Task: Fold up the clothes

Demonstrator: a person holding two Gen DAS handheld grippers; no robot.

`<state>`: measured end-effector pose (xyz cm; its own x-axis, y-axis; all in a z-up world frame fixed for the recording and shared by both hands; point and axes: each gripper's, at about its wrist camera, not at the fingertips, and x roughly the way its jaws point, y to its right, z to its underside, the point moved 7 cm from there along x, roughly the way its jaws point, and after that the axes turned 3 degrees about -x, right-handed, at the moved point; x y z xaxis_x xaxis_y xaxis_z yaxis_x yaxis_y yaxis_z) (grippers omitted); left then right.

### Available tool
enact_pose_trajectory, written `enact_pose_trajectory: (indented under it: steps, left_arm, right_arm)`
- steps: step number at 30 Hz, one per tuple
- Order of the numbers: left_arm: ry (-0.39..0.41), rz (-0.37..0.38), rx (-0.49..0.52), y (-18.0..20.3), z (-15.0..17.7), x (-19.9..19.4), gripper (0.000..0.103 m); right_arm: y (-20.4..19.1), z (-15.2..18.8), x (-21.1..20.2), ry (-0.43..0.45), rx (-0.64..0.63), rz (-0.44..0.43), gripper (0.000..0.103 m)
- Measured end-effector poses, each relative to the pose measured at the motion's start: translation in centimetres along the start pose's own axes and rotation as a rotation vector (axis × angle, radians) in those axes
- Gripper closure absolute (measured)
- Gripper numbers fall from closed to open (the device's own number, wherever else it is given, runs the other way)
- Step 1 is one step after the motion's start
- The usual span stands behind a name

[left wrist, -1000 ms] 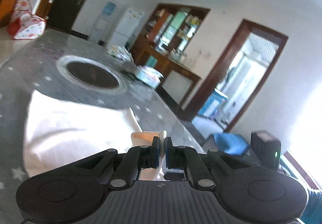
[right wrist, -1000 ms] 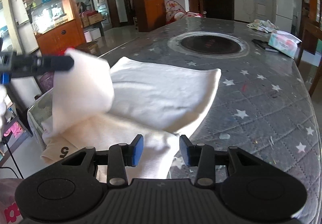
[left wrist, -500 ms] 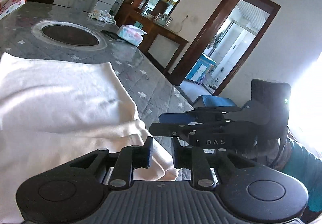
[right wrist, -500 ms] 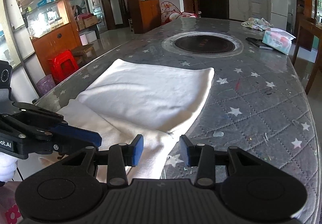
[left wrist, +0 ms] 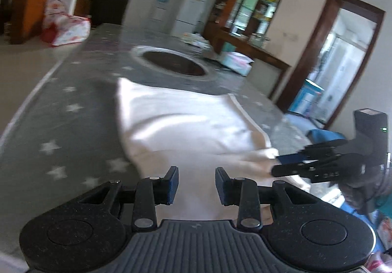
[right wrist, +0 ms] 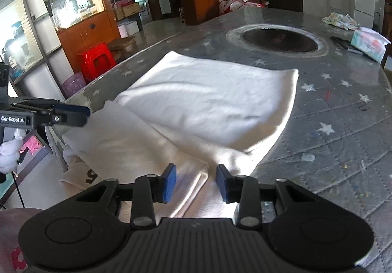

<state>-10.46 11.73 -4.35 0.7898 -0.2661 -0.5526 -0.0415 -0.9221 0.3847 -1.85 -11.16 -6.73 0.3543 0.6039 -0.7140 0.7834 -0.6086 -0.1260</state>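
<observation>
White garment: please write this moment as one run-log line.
white garment: part-folded on table | left gripper: opening, empty | right gripper: closing, over cloth edge

A grey star-patterned table (right wrist: 343, 126) carries a round dark inset (right wrist: 278, 39), a tissue pack (right wrist: 368, 43) and crumpled cloth (right wrist: 340, 20); beside it stands a red stool (right wrist: 96, 58).

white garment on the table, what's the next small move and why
Probably bring both tongs down onto the near edge of the white garment. The far part already lies folded over, the near part hangs off the table, and the left tongs, opening, and right tongs, closing, grip nothing.
</observation>
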Motion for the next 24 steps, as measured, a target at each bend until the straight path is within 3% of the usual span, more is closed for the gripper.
enact_pose_trajectory:
  steps: [5,11,13,15,18,24]
  left_arm:
    - [-0.005,-0.062,-0.030,-1.9,0.7,-0.7,0.069]
    - [-0.016,-0.081,-0.079,-3.4,1.2,-0.8,0.069]
    - [-0.028,-0.075,-0.082,-3.4,1.4,-0.5,0.076]
    - [-0.033,-0.071,-0.090,-3.6,1.5,-0.5,0.092]
    - [-0.022,-0.076,-0.087,-3.6,1.6,-0.7,0.096]
    - [-0.021,-0.098,-0.071,-3.7,1.9,-0.9,0.096]
  right_arm:
    - [-0.2,0.1,0.4,-0.015,-0.012,-0.001,0.076]
    - [-0.1,0.2,0.4,-0.018,-0.006,0.006,0.077]
    - [0.0,0.1,0.4,-0.016,-0.005,0.012,0.088]
    - [-0.1,-0.1,0.4,-0.010,-0.013,0.020,0.093]
    - [-0.6,-0.7,-0.2,0.021,-0.053,0.048,0.096]
    - [-0.9,-1.8,-0.7,0.062,-0.103,0.093,0.096]
